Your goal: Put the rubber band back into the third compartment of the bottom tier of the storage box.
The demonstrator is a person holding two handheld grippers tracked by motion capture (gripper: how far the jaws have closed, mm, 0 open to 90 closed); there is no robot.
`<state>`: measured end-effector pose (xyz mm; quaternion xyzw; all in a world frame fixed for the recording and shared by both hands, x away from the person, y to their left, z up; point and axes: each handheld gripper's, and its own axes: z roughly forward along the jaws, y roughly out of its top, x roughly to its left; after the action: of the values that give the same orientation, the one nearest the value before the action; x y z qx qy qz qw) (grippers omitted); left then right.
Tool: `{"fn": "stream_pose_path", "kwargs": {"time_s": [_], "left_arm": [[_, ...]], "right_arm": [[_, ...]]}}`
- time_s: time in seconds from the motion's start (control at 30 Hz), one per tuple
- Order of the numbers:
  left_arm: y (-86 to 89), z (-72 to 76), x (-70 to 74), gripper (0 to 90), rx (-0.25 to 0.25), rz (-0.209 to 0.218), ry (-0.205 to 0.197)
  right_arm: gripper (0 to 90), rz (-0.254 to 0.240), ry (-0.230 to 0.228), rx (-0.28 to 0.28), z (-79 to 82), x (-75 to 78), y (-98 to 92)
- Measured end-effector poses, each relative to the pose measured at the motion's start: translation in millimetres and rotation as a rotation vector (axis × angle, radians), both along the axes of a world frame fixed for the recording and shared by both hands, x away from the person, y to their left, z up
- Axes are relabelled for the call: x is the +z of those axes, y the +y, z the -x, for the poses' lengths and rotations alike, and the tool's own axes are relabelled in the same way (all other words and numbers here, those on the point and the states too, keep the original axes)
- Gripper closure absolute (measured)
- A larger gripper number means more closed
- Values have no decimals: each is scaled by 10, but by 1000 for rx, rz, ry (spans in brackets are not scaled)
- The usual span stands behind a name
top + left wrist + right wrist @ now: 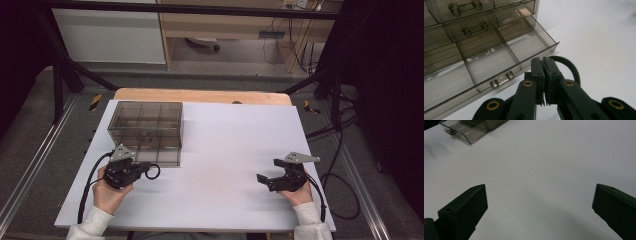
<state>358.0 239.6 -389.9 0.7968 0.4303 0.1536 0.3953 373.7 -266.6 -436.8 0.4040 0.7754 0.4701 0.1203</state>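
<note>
The left gripper (pixel 543 82), jaws pressed together on nothing, sits at five o'clock of the drawer cabinet (pixel 146 131) beside its pulled-out bottom drawer (pixel 499 62), while the right gripper (pixel 269 176) waits wide open, likely ready to reach.

**Bright white counter, dark surroundings, soft focus close in**

The high view is dim around its edges, near black at left and right, while the white counter (pixel 220 150) is evenly lit from above. Soft, faint shadows lie under the left tongs (pixel 150 171) and the right tongs (pixel 268 170). The whole frame is slightly grainy and low in detail. In the left gripper view, the smoky drawer box (pixel 474 37) carries pale reflections on its clear panels, and the nearest parts of the tongs (pixel 543 82) are blurred. In the right gripper view, a broad, soft shadow curves across the counter (pixel 544 157) between the black jaws, whose edges look soft.
</note>
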Motion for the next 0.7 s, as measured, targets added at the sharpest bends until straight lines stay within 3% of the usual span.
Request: {"fn": "stream_pose_path", "kwargs": {"time_s": [0.7], "left_arm": [[-195,-122,49,873,-15,-20,-6]], "right_arm": [[5,1,-1,-1,1,1,-2]]}}
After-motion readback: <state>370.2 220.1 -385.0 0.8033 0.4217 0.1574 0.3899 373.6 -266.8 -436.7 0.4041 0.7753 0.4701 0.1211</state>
